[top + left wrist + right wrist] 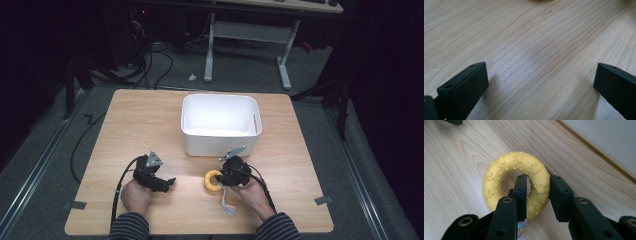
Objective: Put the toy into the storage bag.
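2 black jaws of the right gripper [537,195] pinch the yellow ring toy [516,183] on the wooden table [150,115] before the white bin [220,125], while the left gripper [541,82] gapes wide over bare wood.

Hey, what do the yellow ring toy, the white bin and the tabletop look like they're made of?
The yellow ring looks like soft rubber, matte, with moulded paw prints and small bumps; the right claw pinches its rim. The white bin is probably plastic: smooth, thin walls, rounded corners, a slight sheen. The tabletop shows pale wood grain; whether solid wood or laminate can't be told.
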The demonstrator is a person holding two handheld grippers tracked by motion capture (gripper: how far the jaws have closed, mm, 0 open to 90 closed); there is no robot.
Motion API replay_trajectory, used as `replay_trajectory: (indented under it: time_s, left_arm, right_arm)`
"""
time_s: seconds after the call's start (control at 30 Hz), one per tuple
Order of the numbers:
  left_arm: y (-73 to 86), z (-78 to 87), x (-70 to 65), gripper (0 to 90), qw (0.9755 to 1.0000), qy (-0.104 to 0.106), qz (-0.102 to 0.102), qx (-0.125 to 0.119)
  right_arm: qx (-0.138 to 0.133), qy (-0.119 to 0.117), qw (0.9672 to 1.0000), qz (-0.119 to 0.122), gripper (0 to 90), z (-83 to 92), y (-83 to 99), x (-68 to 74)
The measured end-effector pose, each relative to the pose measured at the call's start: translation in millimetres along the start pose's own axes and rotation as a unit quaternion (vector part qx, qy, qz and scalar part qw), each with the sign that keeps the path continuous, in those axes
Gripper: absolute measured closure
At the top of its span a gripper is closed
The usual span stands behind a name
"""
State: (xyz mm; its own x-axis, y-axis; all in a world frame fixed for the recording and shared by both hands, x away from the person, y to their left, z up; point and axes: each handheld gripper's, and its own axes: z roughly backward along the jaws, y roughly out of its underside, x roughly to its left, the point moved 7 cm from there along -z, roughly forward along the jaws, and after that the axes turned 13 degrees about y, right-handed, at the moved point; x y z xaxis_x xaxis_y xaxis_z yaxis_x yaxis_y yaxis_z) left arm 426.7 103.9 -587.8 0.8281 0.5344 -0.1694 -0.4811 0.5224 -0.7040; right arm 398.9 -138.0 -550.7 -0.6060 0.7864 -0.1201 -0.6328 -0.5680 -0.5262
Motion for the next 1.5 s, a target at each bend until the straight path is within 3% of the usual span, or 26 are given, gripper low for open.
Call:
replay_trajectory:
  time_s: [0.7,1.5]
  left_arm:
    - [0.0,-0.1,-0.1,0.1,1.0000,0.000,0.000,0.000]
    - [0.0,0.0,0.0,0.1,1.0000,0.000,-0.001,0.000]
  right_arm:
    - [-0.033,0.005,0.9991,-0.027,68.9,30.1,8.6,-21.7]
    - [-0.057,0.030,0.9954,-0.070,68.9,78.9,27.5,-65.9]
